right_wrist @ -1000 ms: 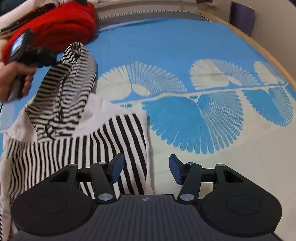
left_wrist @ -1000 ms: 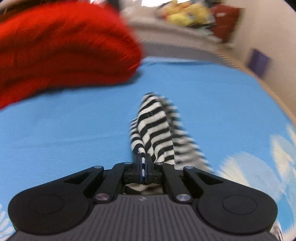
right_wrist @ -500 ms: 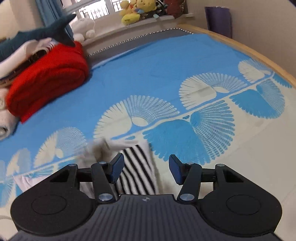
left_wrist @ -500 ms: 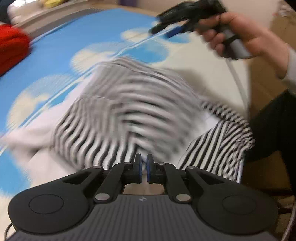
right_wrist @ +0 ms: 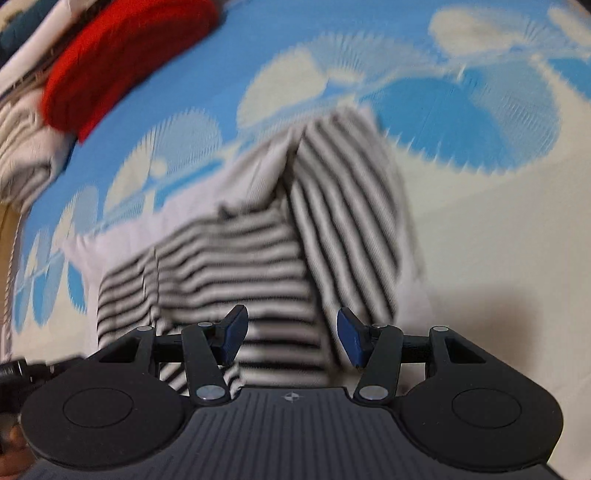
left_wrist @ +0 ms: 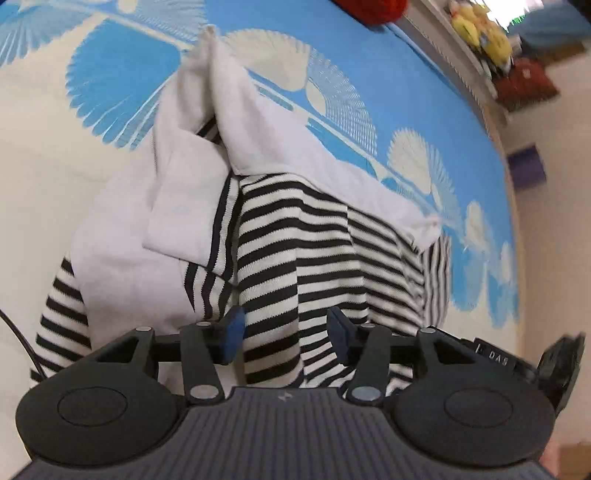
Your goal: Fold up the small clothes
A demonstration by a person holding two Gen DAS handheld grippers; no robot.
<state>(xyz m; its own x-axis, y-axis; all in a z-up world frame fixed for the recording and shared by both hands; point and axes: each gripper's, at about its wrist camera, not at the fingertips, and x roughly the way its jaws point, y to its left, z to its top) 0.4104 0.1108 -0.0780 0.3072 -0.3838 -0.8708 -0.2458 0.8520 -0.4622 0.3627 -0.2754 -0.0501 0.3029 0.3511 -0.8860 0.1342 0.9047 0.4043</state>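
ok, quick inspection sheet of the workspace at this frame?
Surface: blue and cream fan-print bedcover, garment lies on it.
Job's things: striped garment, partly folded, white lining turned out, rumpled.
Clutter: red blanket and folded pile at the far edge.
Grippers: left gripper open over the stripes; right gripper open, view blurred.
Cables: dark cable at left edge.
Surroundings: plush toys on a ledge, wall beyond.
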